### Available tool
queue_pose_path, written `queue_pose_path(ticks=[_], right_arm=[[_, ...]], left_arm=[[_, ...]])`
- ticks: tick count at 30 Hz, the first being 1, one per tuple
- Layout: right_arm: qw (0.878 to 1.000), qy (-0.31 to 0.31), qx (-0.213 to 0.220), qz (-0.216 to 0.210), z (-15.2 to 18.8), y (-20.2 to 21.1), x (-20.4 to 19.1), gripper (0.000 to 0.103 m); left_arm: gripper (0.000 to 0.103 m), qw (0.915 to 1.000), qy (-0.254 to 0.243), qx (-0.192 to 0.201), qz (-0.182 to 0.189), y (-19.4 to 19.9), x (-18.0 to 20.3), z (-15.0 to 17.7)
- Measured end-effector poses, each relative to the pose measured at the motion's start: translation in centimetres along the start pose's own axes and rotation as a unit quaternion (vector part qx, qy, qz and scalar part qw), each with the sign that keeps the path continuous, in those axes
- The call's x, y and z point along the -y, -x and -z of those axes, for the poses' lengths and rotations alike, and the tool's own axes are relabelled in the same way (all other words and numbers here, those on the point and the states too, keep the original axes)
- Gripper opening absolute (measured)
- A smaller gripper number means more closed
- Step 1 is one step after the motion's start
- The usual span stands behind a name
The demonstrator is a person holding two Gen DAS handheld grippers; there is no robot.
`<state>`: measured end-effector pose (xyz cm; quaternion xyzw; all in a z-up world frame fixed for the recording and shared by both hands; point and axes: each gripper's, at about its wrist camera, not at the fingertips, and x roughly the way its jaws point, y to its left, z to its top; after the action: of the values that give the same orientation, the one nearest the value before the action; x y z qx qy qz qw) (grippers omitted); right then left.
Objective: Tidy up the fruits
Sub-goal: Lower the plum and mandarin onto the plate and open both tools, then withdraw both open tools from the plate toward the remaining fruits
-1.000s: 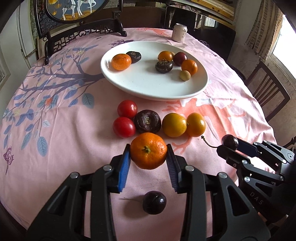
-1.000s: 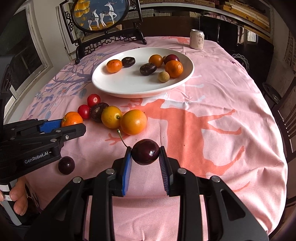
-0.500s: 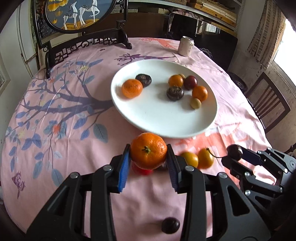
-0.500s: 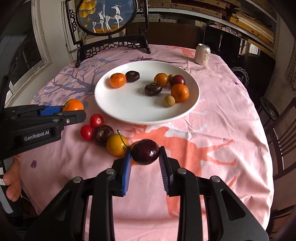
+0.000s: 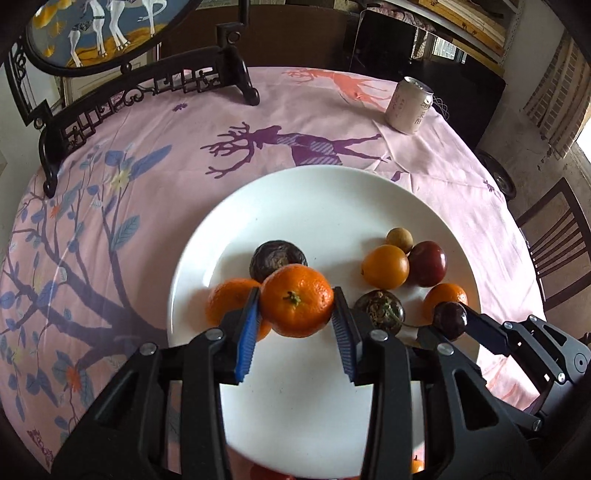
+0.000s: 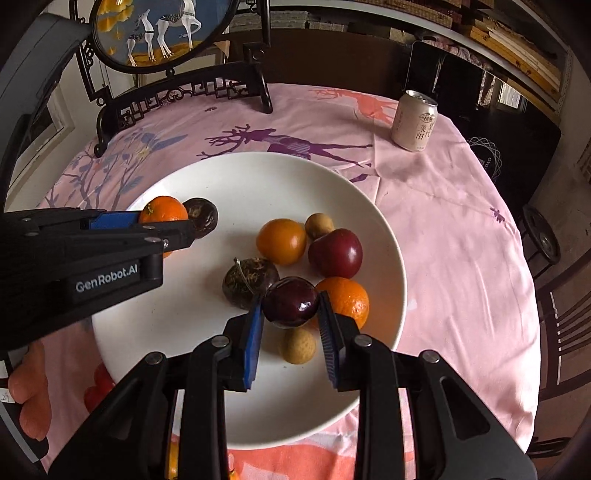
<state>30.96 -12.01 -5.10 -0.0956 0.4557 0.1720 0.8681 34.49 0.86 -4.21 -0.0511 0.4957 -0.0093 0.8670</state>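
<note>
Pinching tangerine [image 5: 296, 305] w/ left tool [image 5: 296, 325], dark plum [image 6: 291, 302] w/ right tool [image 6: 291, 328], both above white plate [image 5: 314, 206].

Fruits [image 6: 282, 240] on plate [image 6: 258, 177] — can [image 6: 414, 121] behind.

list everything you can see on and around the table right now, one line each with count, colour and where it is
plate: one, white, middle of the table
tangerines: three, orange; one in the left tool, one behind it on the plate, one at the plate's right
cherry: one, dark red, in the right tool
passion fruits: two, dark brown; mid-plate, plate's left
plum: one, red, plate's right
round orange-yellow fruit: one, beside the plum
longans: two, tan; and on the plate
can: one, pale, far right of the tablecloth
framed screen: one, dark stand, far edge
left tool: shut on a tangerine
right tool: shut on the cherry
</note>
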Motion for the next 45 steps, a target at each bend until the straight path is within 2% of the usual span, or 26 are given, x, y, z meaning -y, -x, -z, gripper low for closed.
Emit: queue_pose_path(ticks=[2, 6, 7, 8, 12, 14, 16, 20, 23, 26, 35, 40, 45], right_arm=[[1.0, 0.002, 0.004, 0.005, -0.4, -0.2, 0.0, 0.029], [1.0, 0.011, 0.008, 0.018, -1.1, -0.8, -0.2, 0.03], [1.0, 0.013, 0.007, 0.024, -1.3, -1.0, -0.2, 0.039], [0.999, 0.014, 0.009, 0.027, -1.3, -1.0, -0.2, 0.052], [0.998, 0.026, 0.019, 0.047, -0.3, 1.0, -0.4, 0.053], [0.999, 0.024, 0.021, 0.044, 0.9, 2.8, -0.4, 0.053], [0.999, 0.02, 0.018, 0.025, 2.9, 4.8, -0.6, 0.055], [0.999, -0.008, 0.036, -0.008, 7.7, 8.3, -1.2, 0.067], [0.999, -0.025, 0.043, -0.02, 10.3, 9.4, -1.9, 0.067], [0.998, -0.033, 0.039, -0.022, 11.1, 9.8, -2.6, 0.067], [1.0, -0.009, 0.025, -0.013, 12.4, 10.0, -4.3, 0.067], [1.0, -0.004, -0.007, -0.017, 14.0, 8.2, -4.8, 0.067], [1.0, 0.008, -0.022, -0.009, 13.8, 5.2, -4.6, 0.067]], left_arm=[[0.038, 0.9999, 0.002, -0.008, 0.014, -0.4, 0.2, -0.3], [0.04, 0.9999, -0.001, -0.012, 0.006, -1.3, 0.5, -0.8], [0.045, 0.9999, 0.002, -0.012, 0.007, -1.4, 0.5, -0.9], [0.057, 0.9999, 0.004, -0.01, 0.01, -1.3, 0.3, -1.0], [0.06, 0.9998, 0.003, 0.012, 0.015, 1.2, -0.4, -0.4], [0.063, 0.9994, 0.003, 0.027, 0.02, 3.4, -1.1, 0.8], [0.069, 0.9989, -0.002, 0.04, 0.023, 5.7, -1.6, 2.7], [0.073, 0.9976, -0.011, 0.064, 0.023, 9.4, -2.5, 8.6], [0.073, 0.9973, -0.002, 0.068, 0.028, 10.4, -3.1, 12.3], [0.073, 0.9976, 0.017, 0.063, 0.024, 10.5, -4.0, 14.5], [0.073, 0.9979, 0.033, 0.052, 0.019, 10.8, -5.9, 17.3], [0.074, 0.998, 0.036, 0.049, 0.015, 11.1, -7.0, 19.0], [0.074, 0.9985, 0.035, 0.04, 0.014, 11.4, -7.5, 20.7]])
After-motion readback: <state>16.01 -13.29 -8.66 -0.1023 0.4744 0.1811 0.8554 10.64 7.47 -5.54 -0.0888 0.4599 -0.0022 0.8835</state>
